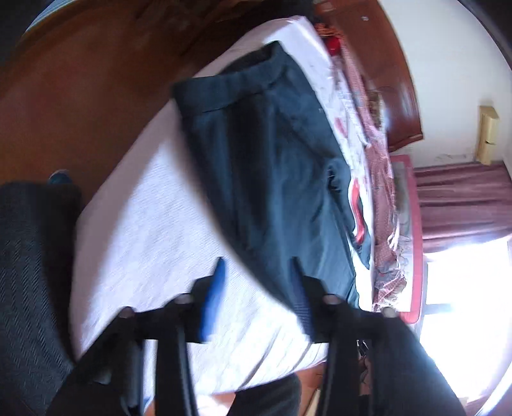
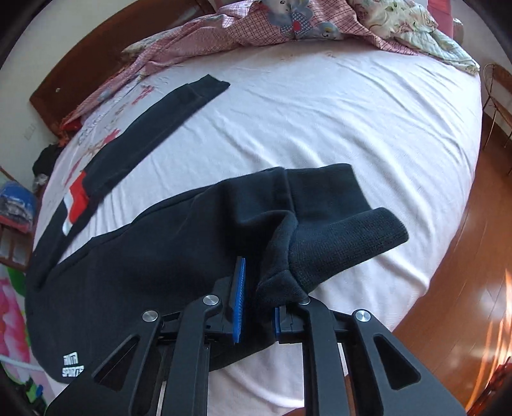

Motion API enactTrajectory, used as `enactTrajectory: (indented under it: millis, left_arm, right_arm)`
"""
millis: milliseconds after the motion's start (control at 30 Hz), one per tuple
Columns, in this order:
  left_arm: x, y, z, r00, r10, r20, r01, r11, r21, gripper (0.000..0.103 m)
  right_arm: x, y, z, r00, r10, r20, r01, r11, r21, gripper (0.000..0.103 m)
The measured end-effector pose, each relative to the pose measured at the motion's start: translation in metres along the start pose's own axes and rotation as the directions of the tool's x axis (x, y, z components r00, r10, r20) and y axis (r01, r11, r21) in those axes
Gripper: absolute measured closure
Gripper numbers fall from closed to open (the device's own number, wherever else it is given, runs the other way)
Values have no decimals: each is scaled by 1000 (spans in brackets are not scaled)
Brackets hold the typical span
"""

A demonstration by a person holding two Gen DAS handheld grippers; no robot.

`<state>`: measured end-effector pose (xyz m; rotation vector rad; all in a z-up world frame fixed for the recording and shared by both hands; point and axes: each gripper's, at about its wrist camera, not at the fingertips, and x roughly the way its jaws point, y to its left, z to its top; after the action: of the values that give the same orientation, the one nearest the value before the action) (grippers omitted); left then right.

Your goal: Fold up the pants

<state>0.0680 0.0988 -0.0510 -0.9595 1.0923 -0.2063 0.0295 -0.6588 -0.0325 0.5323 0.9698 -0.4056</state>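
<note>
Pants (image 2: 153,256), dark navy knit, lie spread on the bed (image 2: 320,121). Right-wrist view: one leg runs from lower left toward frame centre, the other stretches to the upper left, ending in a cuff near the patterned quilt (image 2: 249,28). A red-and-white patch sits on the far leg, left of centre. In the left-wrist view the waistband shows at the top, the legs running down toward the camera.

Right claw (image 2: 256,304): narrow, fingers pinching a bunch of fabric just behind the ribbed cuff (image 2: 348,240), which flops free to the right. Likely held at the hem so that the leg can be carried over and laid on its mate.

Left claw (image 1: 256,288): fingers part-way apart, nothing pressed between them; the right finger lies over the pants' edge, the blue pad of the left one over bare sheet. View is motion-blurred. Probably placed near the other end of the garment to steady or take a second hold.

Writing: white print at lower left of the right-wrist view, second line starting "SPORT"; upper line not legible.

Around: wooden floor (image 2: 464,240), a headboard at upper left, and curtains with a bright window at the right of the left-wrist view.
</note>
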Motion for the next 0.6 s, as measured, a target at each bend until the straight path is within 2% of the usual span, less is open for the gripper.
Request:
enactTrajectory:
  millis: [33, 67, 133, 200, 233, 300, 367, 400, 433, 600]
  left_arm:
    - [3, -1, 3, 1000, -3, 14, 3, 1000, -3, 49]
    - [7, -3, 7, 999, -36, 12, 36, 999, -6, 45]
    - [17, 0, 17, 999, 39, 26, -38, 998, -43, 43]
    - [27, 13, 22, 1000, 14, 13, -12, 989, -148, 41]
    - [29, 18, 24, 997, 73, 16, -69, 980, -185, 41]
    - [32, 25, 23, 999, 49, 24, -41, 969, -242, 36]
    - [33, 24, 26, 999, 39, 36, -28, 967, -253, 36]
    - [34, 24, 28, 999, -12, 50, 25, 965, -260, 36]
    - [33, 24, 28, 998, -30, 55, 43, 964, -263, 36]
    - [46, 20, 35, 998, -24, 66, 41, 959, -279, 36]
  right_arm:
    - [0, 1, -1, 1000, 13, -2, -13, 1000, -3, 90]
    - [-1, 1, -1, 1000, 4, 1, -4, 1000, -2, 90]
    - [-4, 2, 1, 1000, 25, 3, -25, 1000, 12, 90]
    - [-8, 4, 4, 1000, 8, 12, -9, 1000, 7, 90]
    - [-9, 5, 5, 1000, 23, 13, -24, 1000, 10, 90]
    - [-11, 9, 6, 1000, 9, 15, -9, 1000, -1, 90]
    - [-10, 12, 7, 1000, 5, 7, -5, 1000, -20, 90]
    - [-9, 13, 6, 1000, -4, 1, 4, 1000, -26, 90]
    - [-8, 14, 5, 1000, -1, -3, 1, 1000, -31, 90]
    - [-8, 9, 3, 1000, 16, 5, -16, 1000, 5, 90]
